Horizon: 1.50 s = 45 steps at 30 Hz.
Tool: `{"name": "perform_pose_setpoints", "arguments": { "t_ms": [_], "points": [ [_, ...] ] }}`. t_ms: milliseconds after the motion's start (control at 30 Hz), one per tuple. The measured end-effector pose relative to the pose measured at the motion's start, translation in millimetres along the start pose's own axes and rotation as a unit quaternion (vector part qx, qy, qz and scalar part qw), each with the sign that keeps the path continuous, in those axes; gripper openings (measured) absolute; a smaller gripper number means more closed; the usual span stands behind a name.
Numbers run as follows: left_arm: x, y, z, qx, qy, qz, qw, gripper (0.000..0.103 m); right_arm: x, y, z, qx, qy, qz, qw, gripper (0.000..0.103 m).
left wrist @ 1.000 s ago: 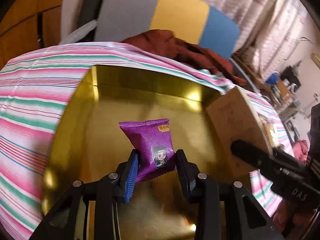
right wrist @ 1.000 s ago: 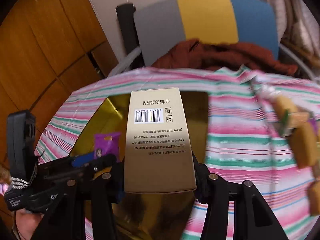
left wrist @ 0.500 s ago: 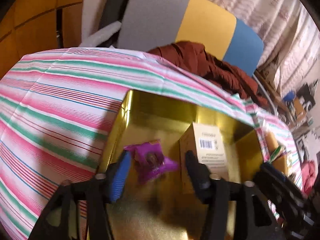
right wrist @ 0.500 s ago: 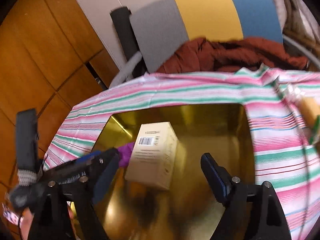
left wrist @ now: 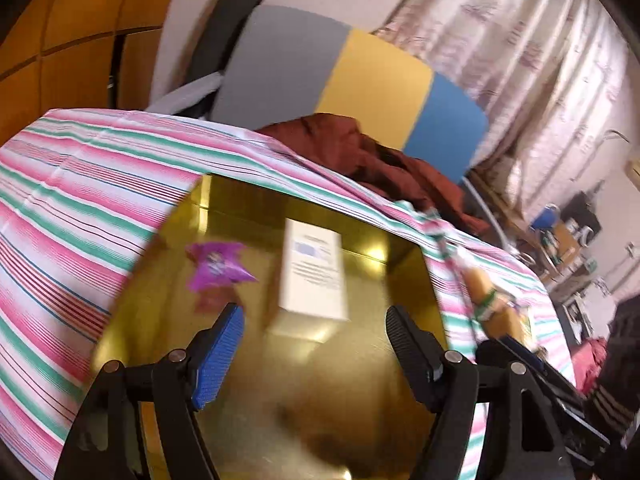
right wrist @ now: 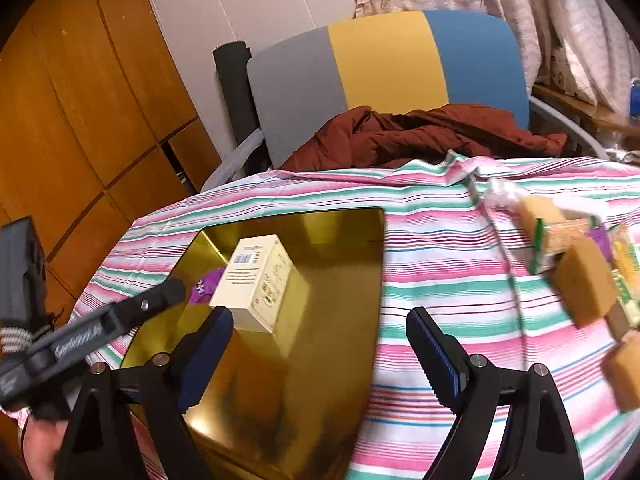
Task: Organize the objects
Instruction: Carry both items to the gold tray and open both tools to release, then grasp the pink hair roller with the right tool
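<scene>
A gold tray [left wrist: 360, 400] [right wrist: 336, 280] lies on the striped tablecloth. Inside it rest a purple snack packet [left wrist: 216, 266] [right wrist: 206, 284] and a cream box [left wrist: 312, 276] [right wrist: 256, 284] with a barcode. My left gripper [left wrist: 314, 320] hangs over the tray's near part, jaws still opening, nothing between them; packet and box lie beyond its tips. My right gripper [right wrist: 320, 320] is over the tray's right side, jaws also opening and empty, the box just past its left finger. The left gripper's finger [right wrist: 132, 312] reaches in from the left of the right wrist view.
Several tan snack blocks and wrapped packets [right wrist: 580, 280] [left wrist: 488, 300] lie on the striped cloth [right wrist: 440, 264] right of the tray. Behind the table stands a grey, yellow and blue chair [right wrist: 384, 64] with a brown jacket [right wrist: 420, 132] on it. Wooden cabinets [right wrist: 72, 100] at left.
Both grippers let go: the left released the purple packet, the right released the cream box, both now lying in the tray. Both grippers opened wide and pulled back and up.
</scene>
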State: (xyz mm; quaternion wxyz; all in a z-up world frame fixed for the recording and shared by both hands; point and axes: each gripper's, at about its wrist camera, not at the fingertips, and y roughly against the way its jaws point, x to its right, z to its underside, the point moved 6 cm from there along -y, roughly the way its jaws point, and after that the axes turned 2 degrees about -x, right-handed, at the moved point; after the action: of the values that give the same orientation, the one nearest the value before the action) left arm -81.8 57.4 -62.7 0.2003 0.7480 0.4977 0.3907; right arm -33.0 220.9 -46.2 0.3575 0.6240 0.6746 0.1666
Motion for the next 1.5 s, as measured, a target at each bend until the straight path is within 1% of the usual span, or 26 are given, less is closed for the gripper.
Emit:
{"name": "perform_pose_setpoints", "arguments": {
  "t_ms": [133,233,333,567,667,800,900,1000,1067,1133,1233,1367,1433,1500],
  "points": [
    [31.8,-2.0,15.3,-0.016,-0.023,0.029,0.9992,0.074,18.9,19.2,5.3,0.011,0.006,0.02,1.0,0.089],
    [55.1,-7.3,25.5,-0.03,-0.054,0.033,0.9975,0.074,39.7,31.9,11.5,0.016,0.004,0.041,0.999,0.089],
    [78.2,-9.5,37.3,-0.039,-0.085,0.044,0.9946,0.074,64.3,41.9,19.6,0.014,-0.011,0.059,0.998,0.089],
    [115.3,-15.4,62.8,-0.064,-0.128,0.065,0.9875,0.074,119.4,63.1,37.9,0.015,-0.049,0.093,0.994,0.089],
    [129.5,-16.5,74.6,-0.073,-0.146,0.074,0.9838,0.074,148.0,74.7,49.1,0.018,-0.072,0.117,0.99,0.089],
    [148.7,-19.7,88.4,-0.088,-0.172,0.09,0.977,0.074,194.2,100.1,65.2,0.033,-0.111,0.164,0.98,0.089],
    [162.8,-21.9,96.5,-0.095,-0.188,0.101,0.9723,0.074,220.0,110.0,76.7,0.021,-0.126,0.179,0.975,0.089],
    [173.6,-25.5,102.9,-0.103,-0.2,0.107,0.9685,0.074,240.2,108.6,86.0,0.002,-0.144,0.167,0.975,0.089],
    [177.9,-27.0,106.5,-0.107,-0.207,0.106,0.9667,0.074,255.3,105.5,88.8,-0.004,-0.158,0.176,0.972,0.089],
    [180.8,-26.9,109.7,-0.11,-0.212,0.105,0.9653,0.074,268.8,102.5,86.8,0.001,-0.171,0.187,0.967,0.091],
    [181.0,-27.0,111.7,-0.111,-0.218,0.1,0.9644,0.074,279.8,96.3,79.8,0.015,-0.182,0.179,0.967,0.092],
    [177.1,-30.3,111.5,-0.117,-0.209,0.096,0.966,0.074,268.4,84.1,71.7,0.014,-0.164,0.162,0.973,0.093],
    [175.3,-32.2,110.3,-0.119,-0.203,0.094,0.9675,0.074,253.4,79.6,69.4,0.011,-0.15,0.137,0.979,0.093],
    [175.0,-33.5,110.2,-0.121,-0.2,0.092,0.9679,0.074,234.6,79.0,71.0,0.005,-0.138,0.101,0.985,0.093]
  ]
}}
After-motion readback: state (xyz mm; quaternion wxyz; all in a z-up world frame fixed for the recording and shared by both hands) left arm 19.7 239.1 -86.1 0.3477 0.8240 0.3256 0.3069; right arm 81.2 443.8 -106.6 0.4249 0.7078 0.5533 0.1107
